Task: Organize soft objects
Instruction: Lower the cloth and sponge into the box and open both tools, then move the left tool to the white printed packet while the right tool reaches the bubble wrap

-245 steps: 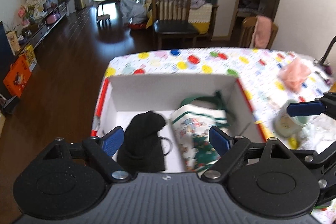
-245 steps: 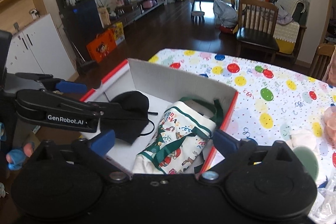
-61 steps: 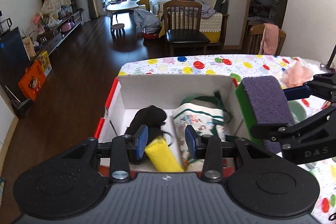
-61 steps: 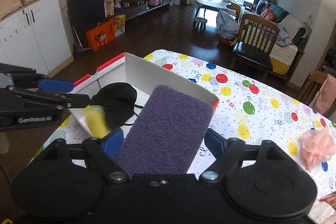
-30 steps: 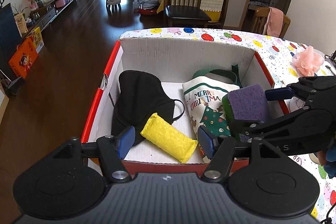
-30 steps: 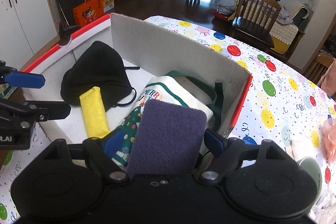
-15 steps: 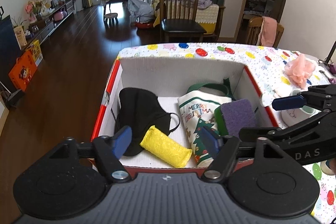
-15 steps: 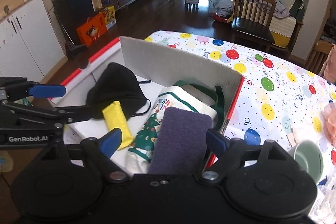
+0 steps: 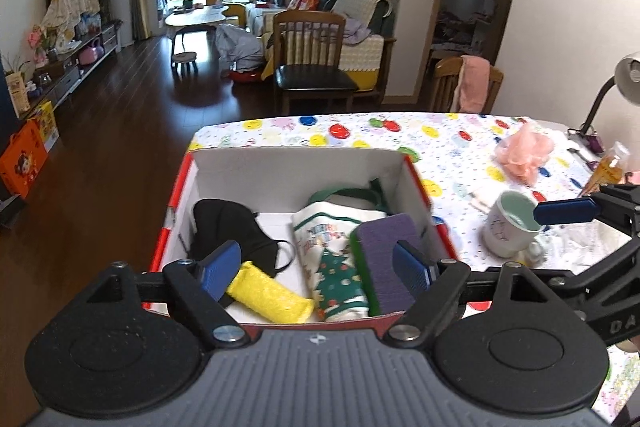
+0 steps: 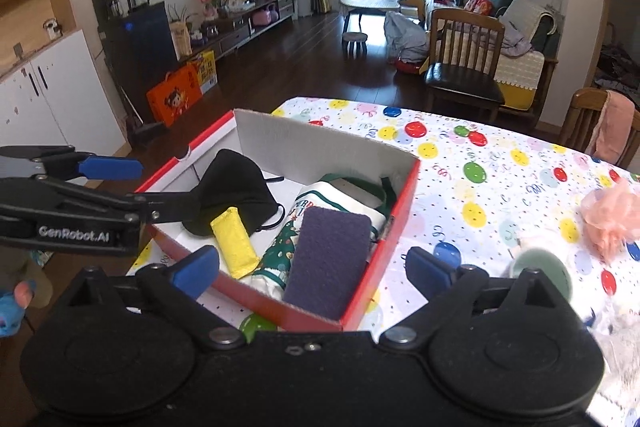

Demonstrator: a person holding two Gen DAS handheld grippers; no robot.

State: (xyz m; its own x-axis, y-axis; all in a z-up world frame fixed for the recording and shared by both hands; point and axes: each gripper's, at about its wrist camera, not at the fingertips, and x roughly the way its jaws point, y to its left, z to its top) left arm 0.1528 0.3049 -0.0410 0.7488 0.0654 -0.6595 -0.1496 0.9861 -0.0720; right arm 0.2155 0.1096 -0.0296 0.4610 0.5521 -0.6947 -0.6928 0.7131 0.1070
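Purple scouring pad (image 10: pixel 329 259) and yellow sponge (image 9: pixel 270 293) now lie released in the red box (image 10: pixel 386 239), both hand-held grippers (image 9: pixel 316 267) (image 10: pixel 314 273) empty, jaws opening, so the peach puff (image 10: pixel 612 217) on the tabletop (image 10: pixel 480 187) likely comes next.

Partly hidden contents of the red box (image 9: pixel 416 183), and things cut off around it

Inside the red box, the near end of the purple sponge (image 9: pixel 384 259) is covered by a blue finger pad (image 9: pixel 412 269) in the left wrist view, and the lower part of the black mask (image 9: pixel 228 231) is hidden behind the other pad and the yellow sponge (image 9: pixel 268 293). The printed bag (image 10: pixel 344 199) is largely buried under the purple sponge in the right wrist view, so its lettering cannot be read in full. Right of the box, the mug (image 10: pixel 544 271) is smeared by blur, and the right gripper (image 9: pixel 592 227) is cut off by the picture's edge.
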